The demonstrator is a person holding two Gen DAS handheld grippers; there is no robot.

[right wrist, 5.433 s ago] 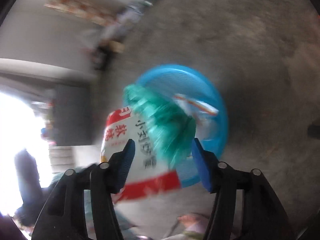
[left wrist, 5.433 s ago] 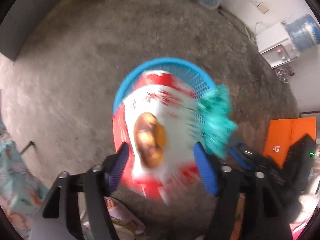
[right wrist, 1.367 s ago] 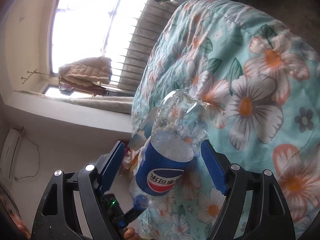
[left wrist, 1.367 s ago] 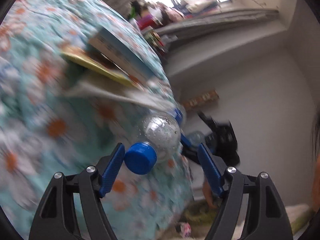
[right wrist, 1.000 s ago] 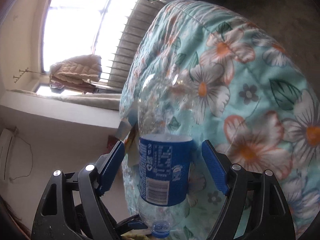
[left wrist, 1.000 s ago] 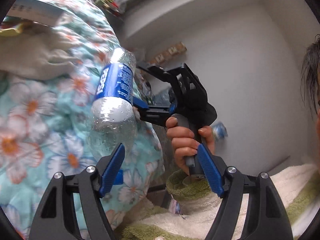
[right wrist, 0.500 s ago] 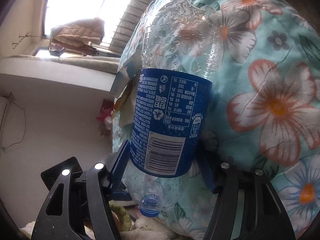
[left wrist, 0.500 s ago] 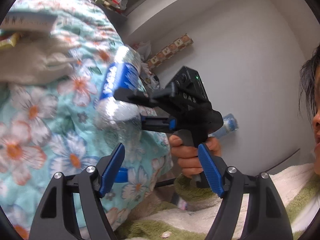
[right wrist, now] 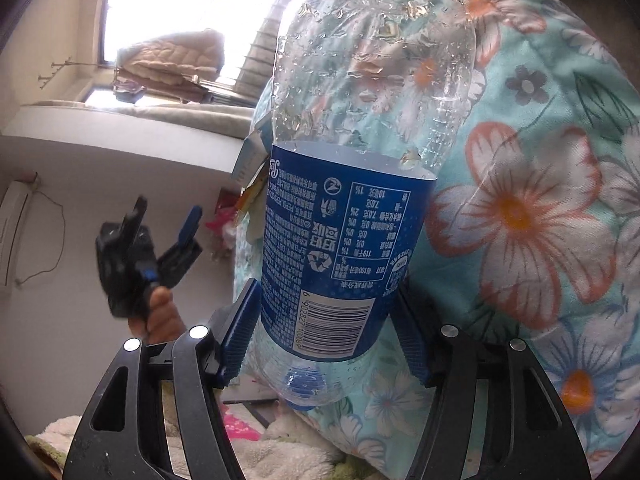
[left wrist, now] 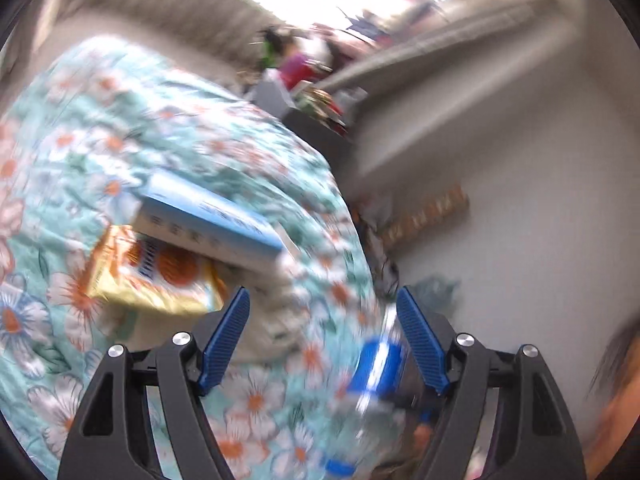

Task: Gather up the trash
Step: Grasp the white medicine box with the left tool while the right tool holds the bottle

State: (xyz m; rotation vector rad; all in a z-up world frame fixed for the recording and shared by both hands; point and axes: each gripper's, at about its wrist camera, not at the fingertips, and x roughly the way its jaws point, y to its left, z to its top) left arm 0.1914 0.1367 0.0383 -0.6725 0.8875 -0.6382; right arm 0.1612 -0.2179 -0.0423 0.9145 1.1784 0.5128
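Note:
My right gripper [right wrist: 326, 332] is shut on a clear plastic bottle [right wrist: 344, 240] with a blue label, cap end toward the camera, base pointing away. The bottle also shows blurred in the left wrist view [left wrist: 376, 372], low and right. My left gripper [left wrist: 324, 336] is open and empty, pointing at the floral bed cover [left wrist: 80, 128]. It shows in the right wrist view [right wrist: 160, 252] at the left. A yellow-orange snack wrapper [left wrist: 152, 276] lies on the cover under a blue and white box [left wrist: 208, 220], just beyond the left fingertips.
A crumpled pale cloth or paper [left wrist: 276, 320] lies between the left fingers. A window sill with clutter [left wrist: 320, 76] runs at the back. A pale wall [left wrist: 520, 200] stands to the right. A cream towel [right wrist: 240, 456] lies below the bed edge.
My left gripper has swung away from the right gripper toward the wrapper and box on the bed. The right gripper stays shut on the bottle and has tilted a little.

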